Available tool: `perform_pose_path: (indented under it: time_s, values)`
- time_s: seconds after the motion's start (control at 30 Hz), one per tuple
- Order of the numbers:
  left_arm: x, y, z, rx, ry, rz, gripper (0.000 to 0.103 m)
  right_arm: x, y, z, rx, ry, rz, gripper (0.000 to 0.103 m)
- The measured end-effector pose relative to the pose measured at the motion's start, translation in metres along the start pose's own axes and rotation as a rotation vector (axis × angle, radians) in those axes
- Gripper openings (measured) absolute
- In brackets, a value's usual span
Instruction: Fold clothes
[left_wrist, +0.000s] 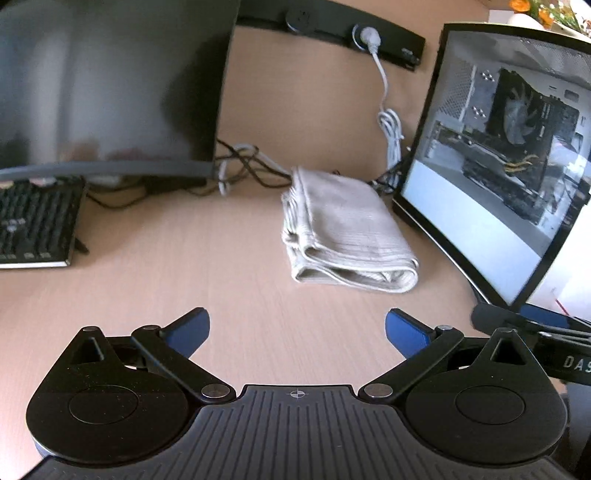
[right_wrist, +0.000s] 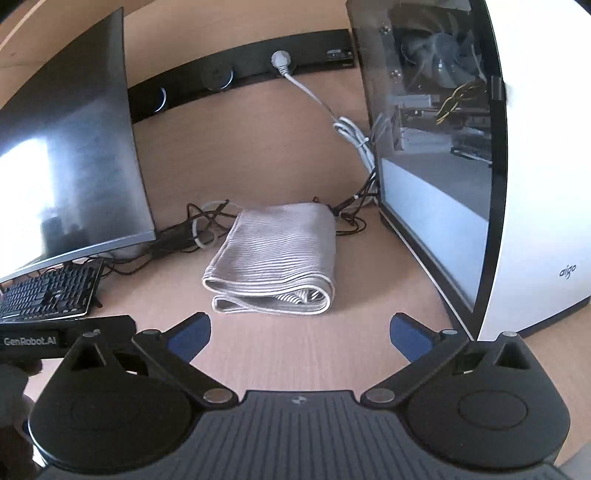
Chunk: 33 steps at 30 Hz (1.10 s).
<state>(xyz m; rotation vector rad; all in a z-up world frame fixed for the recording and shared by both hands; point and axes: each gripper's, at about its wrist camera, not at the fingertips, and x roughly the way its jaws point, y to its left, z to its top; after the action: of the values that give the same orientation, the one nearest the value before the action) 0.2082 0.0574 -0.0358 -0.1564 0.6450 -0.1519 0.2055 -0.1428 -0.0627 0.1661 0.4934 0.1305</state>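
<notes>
A grey ribbed cloth (left_wrist: 343, 229) lies folded in a thick stack on the wooden desk, between the monitor and the computer case. In the right wrist view the folded cloth (right_wrist: 277, 258) sits straight ahead, its layered edge facing me. My left gripper (left_wrist: 297, 332) is open and empty, held above the desk short of the cloth and to its left. My right gripper (right_wrist: 300, 334) is open and empty, just short of the cloth's near edge. The right gripper's body shows at the left wrist view's right edge (left_wrist: 546, 332), and the left gripper's body at the right wrist view's left edge (right_wrist: 62, 336).
A dark curved monitor (left_wrist: 110, 85) stands at the left with a black keyboard (left_wrist: 33, 221) below it. A white glass-sided computer case (right_wrist: 480, 177) stands at the right. Tangled cables (right_wrist: 199, 229) lie behind the cloth. A black power strip (right_wrist: 240, 74) runs along the back.
</notes>
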Motion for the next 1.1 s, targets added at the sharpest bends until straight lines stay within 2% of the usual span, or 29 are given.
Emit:
perform_pose_path:
  time_s: [0.13,0.37,0.77,1.1]
  values:
    - [-0.002,-0.006,-0.004,0.04,0.003,0.012,0.103,0.001,0.006,0.0,-0.022,0.005,-0.008,0.103]
    - [-0.004,-0.007,-0.008,0.05,0.021,0.014,0.103,0.004,0.007,-0.002,-0.026,0.023,-0.028,0.103]
    - [-0.004,-0.013,-0.008,0.058,0.023,0.0,0.103,0.004,0.009,-0.003,-0.056,0.031,-0.018,0.103]
    - [-0.003,-0.013,-0.006,0.052,0.024,0.02,0.103,0.008,0.008,-0.003,-0.052,0.039,-0.004,0.103]
